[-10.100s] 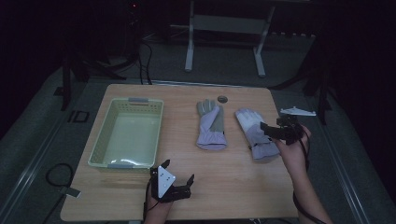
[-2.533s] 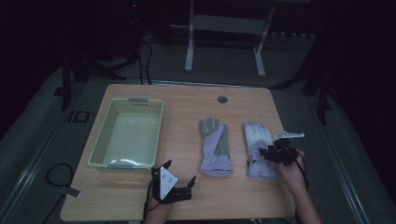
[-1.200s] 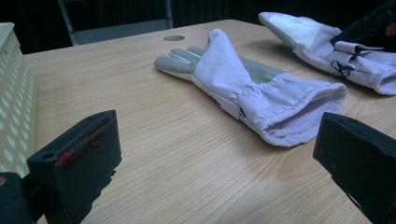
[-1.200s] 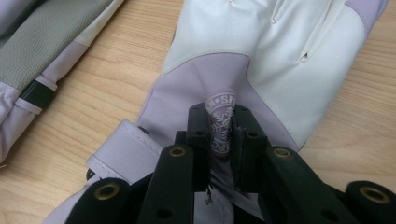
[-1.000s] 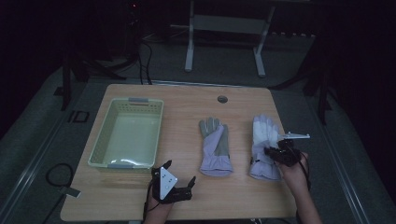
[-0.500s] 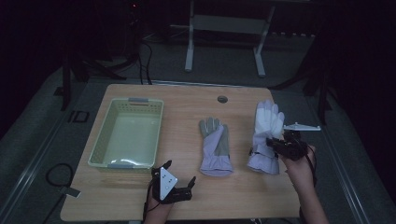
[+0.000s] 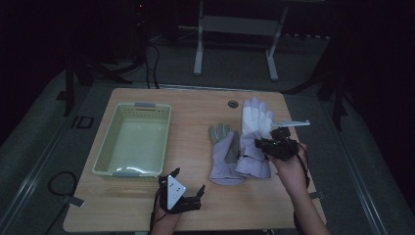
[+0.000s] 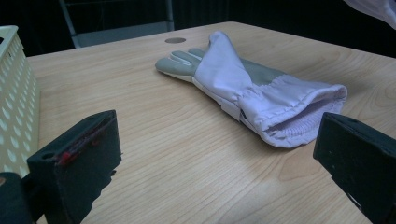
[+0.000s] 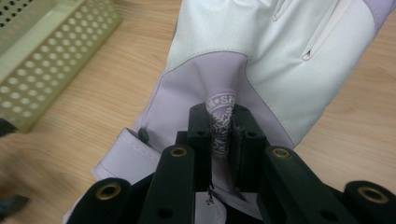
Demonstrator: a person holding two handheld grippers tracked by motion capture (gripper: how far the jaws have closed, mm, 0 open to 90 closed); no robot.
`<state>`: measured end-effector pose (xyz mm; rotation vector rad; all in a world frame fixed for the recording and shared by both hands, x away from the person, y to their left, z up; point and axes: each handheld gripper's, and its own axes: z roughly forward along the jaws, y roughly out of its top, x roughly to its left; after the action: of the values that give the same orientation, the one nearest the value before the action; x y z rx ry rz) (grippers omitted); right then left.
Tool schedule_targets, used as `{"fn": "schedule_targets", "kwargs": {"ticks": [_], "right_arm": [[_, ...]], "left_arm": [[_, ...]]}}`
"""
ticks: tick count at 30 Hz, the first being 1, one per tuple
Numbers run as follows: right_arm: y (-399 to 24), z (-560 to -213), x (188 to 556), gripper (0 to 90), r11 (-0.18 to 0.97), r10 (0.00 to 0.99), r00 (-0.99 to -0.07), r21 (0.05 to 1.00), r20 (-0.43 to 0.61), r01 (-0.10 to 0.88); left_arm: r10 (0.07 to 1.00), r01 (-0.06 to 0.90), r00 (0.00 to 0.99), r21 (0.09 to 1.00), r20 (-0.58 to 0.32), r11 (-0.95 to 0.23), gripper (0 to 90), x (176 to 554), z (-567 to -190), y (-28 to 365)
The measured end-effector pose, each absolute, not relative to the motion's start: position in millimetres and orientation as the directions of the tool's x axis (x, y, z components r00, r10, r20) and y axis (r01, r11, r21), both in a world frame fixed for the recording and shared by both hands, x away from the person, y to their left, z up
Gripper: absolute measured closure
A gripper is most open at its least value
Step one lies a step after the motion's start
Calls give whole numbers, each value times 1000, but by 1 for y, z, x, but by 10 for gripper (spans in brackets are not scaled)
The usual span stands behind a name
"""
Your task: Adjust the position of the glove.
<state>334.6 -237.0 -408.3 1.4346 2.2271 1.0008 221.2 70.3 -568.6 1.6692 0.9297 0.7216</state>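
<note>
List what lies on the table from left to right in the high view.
Basket → left gripper → grey-palmed glove → white glove → right gripper

lilac-and-white glove (image 9: 261, 70), lilac-and-grey glove (image 8: 243, 84), pale green perforated basket (image 7: 132, 139), black jaws

1. A round printed logo is seen on the pinched fold of the lifted glove (image 9: 275, 60), between the jaws of the right gripper (image 9: 219, 126); only the letters "SH" can be read, the rest being hidden.
2. No other text can be read.
</note>
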Motion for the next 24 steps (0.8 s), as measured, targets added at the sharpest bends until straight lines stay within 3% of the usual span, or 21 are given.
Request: {"fn": "schedule_targets", "kwargs": {"ticks": [9,24], "right_arm": [[-185,-417,346,800,298,865,-488,660,119,690],[-158,-467,373,795,310,887,-445,555,123,772]], "left_arm": [[854,221,520,964,11,-147,8,221,-569,71],[850,226,527,963,9,-150,8,221,-569,71]]}}
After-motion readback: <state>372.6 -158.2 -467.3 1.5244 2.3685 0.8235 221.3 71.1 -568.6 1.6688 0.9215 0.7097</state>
